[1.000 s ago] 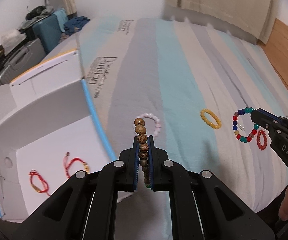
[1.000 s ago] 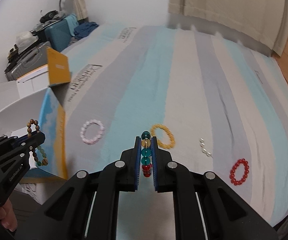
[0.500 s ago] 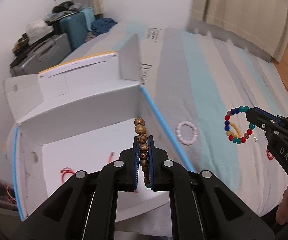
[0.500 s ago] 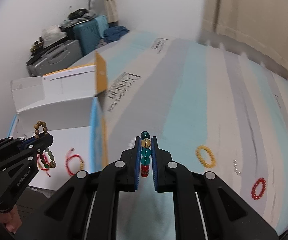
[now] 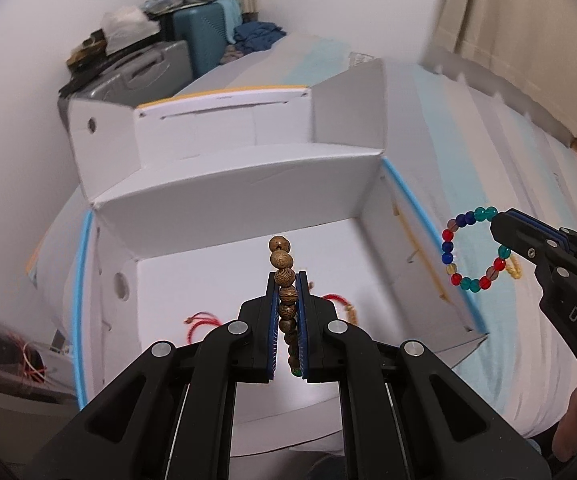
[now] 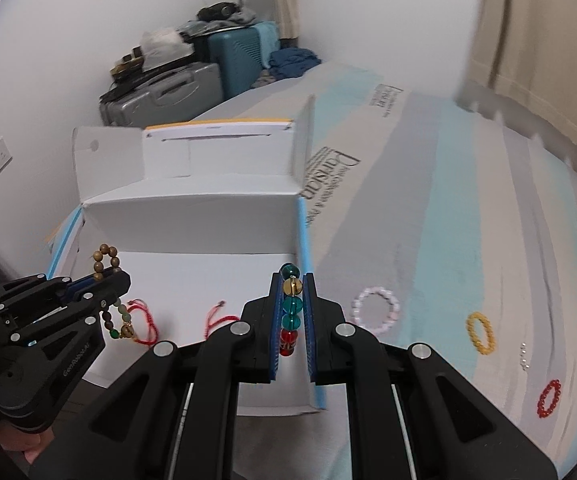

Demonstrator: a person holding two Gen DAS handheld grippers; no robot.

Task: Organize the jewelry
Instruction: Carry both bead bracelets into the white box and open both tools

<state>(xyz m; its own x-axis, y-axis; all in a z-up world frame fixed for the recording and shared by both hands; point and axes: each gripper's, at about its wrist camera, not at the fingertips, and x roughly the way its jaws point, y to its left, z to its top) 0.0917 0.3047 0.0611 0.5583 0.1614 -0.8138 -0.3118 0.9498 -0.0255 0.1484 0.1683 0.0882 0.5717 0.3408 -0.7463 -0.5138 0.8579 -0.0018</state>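
Note:
My left gripper (image 5: 287, 280) is shut on a brown wooden bead bracelet (image 5: 282, 260) and holds it above the open white cardboard box (image 5: 240, 188). It also shows in the right wrist view (image 6: 106, 268). My right gripper (image 6: 291, 284) is shut on a multicoloured glass bead bracelet (image 6: 291, 304), hanging over the box's right wall; the bracelet also shows in the left wrist view (image 5: 454, 248). Two red cord bracelets (image 6: 144, 320) (image 6: 216, 316) lie on the box floor.
On the striped bed (image 6: 428, 208) lie a pink bead bracelet (image 6: 376, 308), a yellow one (image 6: 480, 332), a red one (image 6: 548, 398) and small white beads (image 6: 524, 356). Suitcases (image 6: 176, 88) stand by the wall behind the box.
Both grippers have swung left with their bracelets. The left one is now over the box's inside, the right one over its right wall.

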